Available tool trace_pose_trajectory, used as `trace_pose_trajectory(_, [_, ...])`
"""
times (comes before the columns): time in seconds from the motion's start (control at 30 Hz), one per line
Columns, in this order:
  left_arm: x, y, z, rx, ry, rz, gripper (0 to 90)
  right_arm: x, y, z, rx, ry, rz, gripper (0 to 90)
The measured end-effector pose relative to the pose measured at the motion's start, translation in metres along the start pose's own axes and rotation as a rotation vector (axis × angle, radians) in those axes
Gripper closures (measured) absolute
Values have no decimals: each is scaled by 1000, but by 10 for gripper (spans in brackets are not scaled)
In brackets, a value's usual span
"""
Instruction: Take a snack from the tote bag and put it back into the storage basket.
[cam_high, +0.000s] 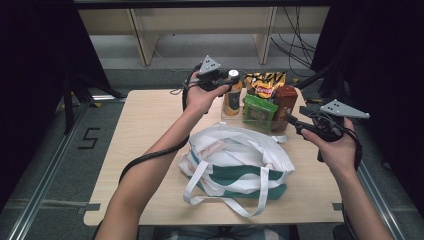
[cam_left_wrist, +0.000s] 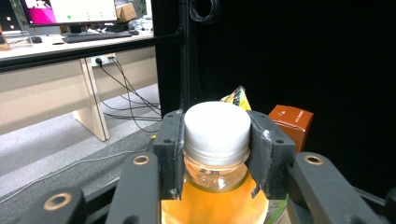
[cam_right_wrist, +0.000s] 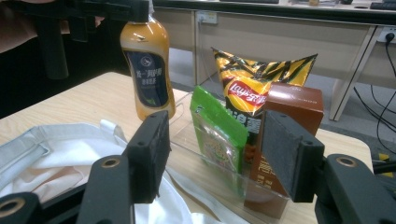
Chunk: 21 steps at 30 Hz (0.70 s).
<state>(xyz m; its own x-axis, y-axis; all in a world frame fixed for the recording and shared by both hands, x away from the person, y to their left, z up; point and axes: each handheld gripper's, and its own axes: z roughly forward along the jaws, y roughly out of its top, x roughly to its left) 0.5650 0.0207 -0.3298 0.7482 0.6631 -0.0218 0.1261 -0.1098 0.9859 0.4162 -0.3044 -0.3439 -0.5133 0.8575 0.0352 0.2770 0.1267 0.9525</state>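
Here the left gripper (cam_left_wrist: 216, 154) clamps the orange bottle (cam_left_wrist: 215, 186) by its cap, while the right gripper (cam_right_wrist: 212, 156) hangs wide.

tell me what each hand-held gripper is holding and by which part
The left hand-held gripper clamps the orange drink bottle by its white cap and neck. The right hand-held gripper holds nothing, its jaws open.

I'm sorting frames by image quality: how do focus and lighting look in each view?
High view: evenly lit, soft, dark at the sides. Left gripper view: white bottle cap sharp and bright, right half black backdrop. Right gripper view: the right gripper slightly soft, chips bag and brown box clear, no strong glare.
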Motion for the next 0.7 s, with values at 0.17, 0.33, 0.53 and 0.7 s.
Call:
trace_pose_trajectory(0.17, [3,-4,4,8,4,-6,589,0,0,0,7,-12,0,431])
trace_pose_trajectory(0.33, [5,-7,6,15,9,-11,589,1,-1,1,-5,-20,2,430])
trace_pose_trajectory(0.53, [7,-8,9,21,18,-10,589,0,-1,1,11,-4,1,430])
trace_pose_trajectory(0.7, [8,-10,13,28,21,-11,589,0,-1,0,7,-13,-1,431])
